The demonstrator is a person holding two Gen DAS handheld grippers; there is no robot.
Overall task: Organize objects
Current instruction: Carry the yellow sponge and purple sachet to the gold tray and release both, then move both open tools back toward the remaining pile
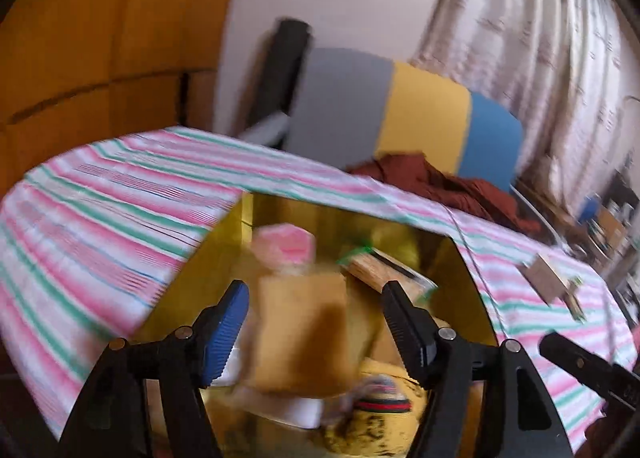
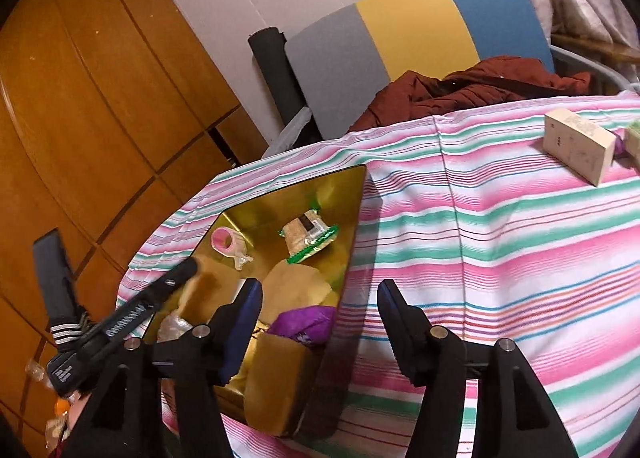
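Note:
A gold metal tray [image 2: 352, 226] lies on the striped cloth and also shows in the left wrist view [image 1: 232, 234]. In it are a pink tape roll [image 2: 225, 241], a green-edged snack packet [image 2: 308, 236], a purple pouch [image 2: 308, 322] and tan boxes. My left gripper [image 1: 312, 322] is open above the tray, with a blurred tan box [image 1: 300, 322] between its fingers; I cannot tell if they touch it. It also shows in the right wrist view [image 2: 176, 286]. My right gripper [image 2: 320, 314] is open and empty over the tray's right edge.
A cream box [image 2: 580, 144] lies on the cloth at the far right, also in the left wrist view [image 1: 548, 276]. A grey, yellow and blue chair [image 2: 420, 30] with a brown jacket [image 2: 472, 90] stands behind the table. A wooden cabinet [image 2: 80, 98] is at the left.

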